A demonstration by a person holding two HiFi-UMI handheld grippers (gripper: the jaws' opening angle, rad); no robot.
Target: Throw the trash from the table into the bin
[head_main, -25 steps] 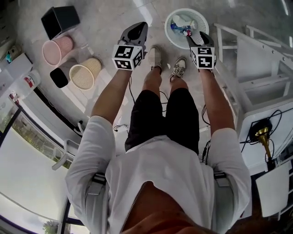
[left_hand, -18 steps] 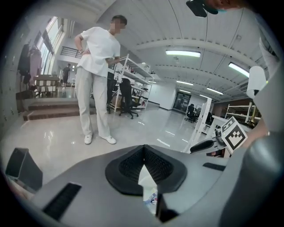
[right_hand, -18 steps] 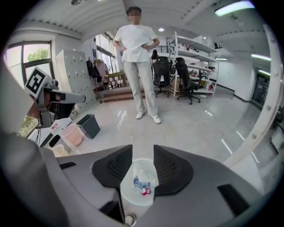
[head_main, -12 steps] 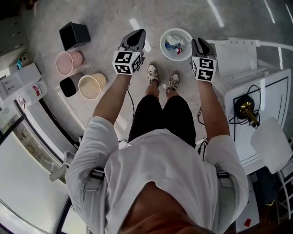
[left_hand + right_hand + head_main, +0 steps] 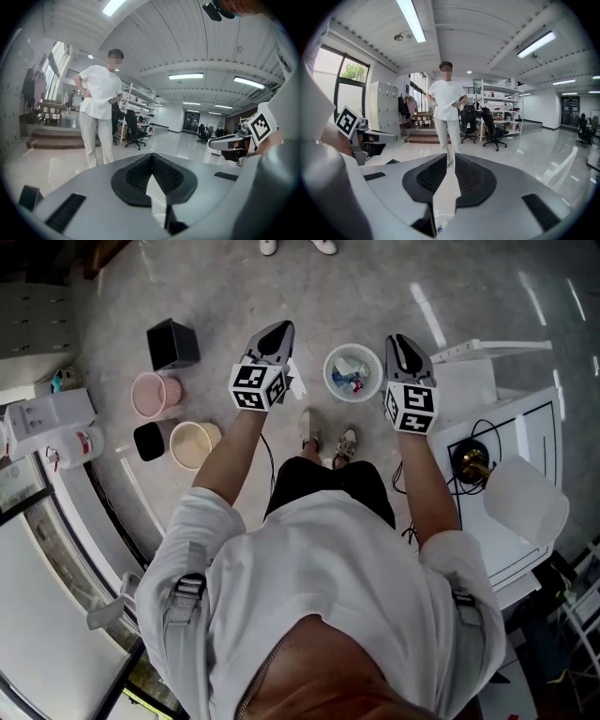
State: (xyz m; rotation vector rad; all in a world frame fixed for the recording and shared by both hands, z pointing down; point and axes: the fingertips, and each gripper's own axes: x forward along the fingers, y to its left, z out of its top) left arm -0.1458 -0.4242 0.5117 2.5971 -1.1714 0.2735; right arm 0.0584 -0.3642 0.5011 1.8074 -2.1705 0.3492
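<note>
Pink bin [image 5: 150, 395]: on the floor [image 5: 234, 277] at your far left, a black bin [image 5: 172, 343] beyond it, a cream bin [image 5: 192, 444] nearer you.
Left gripper [image 5: 277, 332]: your jaws are pressed together, nothing between them.
White bin [image 5: 328, 371]: on the floor between your two grippers.
Trash [image 5: 354, 379]: inside the white bin, probably wrappers, too small to name.
Right gripper [image 5: 399, 341]: your jaws are closing, a narrow gap left, nothing in it.
Table [image 5: 520, 437]: white, just right of your right arm.
</note>
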